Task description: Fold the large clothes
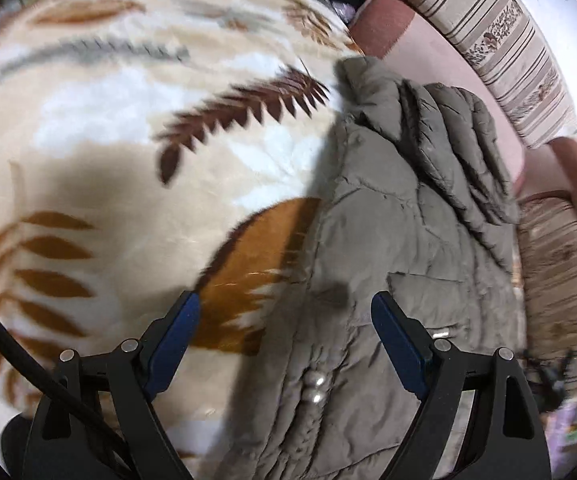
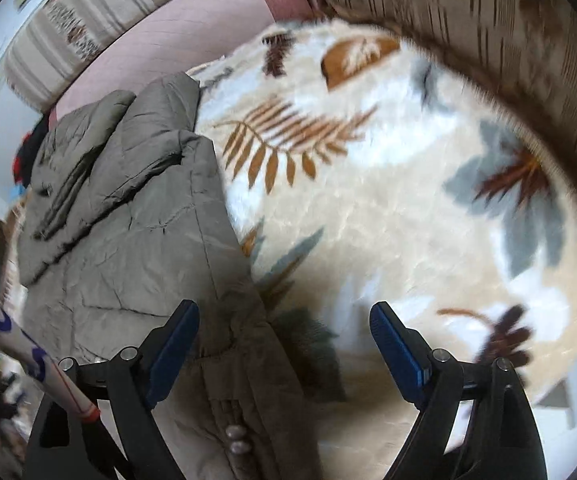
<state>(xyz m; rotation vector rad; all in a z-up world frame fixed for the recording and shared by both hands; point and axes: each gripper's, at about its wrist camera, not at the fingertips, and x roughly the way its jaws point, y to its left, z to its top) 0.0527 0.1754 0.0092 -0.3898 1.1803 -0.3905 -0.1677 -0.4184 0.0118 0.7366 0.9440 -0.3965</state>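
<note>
Item: olive-grey quilted jacket [image 1: 400, 240], lying folded lengthwise on a cream fleece blanket [image 1: 128, 160] printed with brown, orange and grey leaves. In the left wrist view it fills the right and lower centre of the frame; in the right wrist view it fills the left half [image 2: 136, 240]. Pearl-like buttons [image 1: 314, 390] show at bottom centre.

Left gripper [image 1: 286, 320]: jaws spread wide, nothing between them, above the jacket's left edge.

Right gripper [image 2: 284, 328]: jaws spread wide, holding nothing, above the jacket's right edge.

Surroundings: pink upholstery [image 1: 424, 36] and a striped cushion [image 1: 500, 52], upper right of the left view.
</note>
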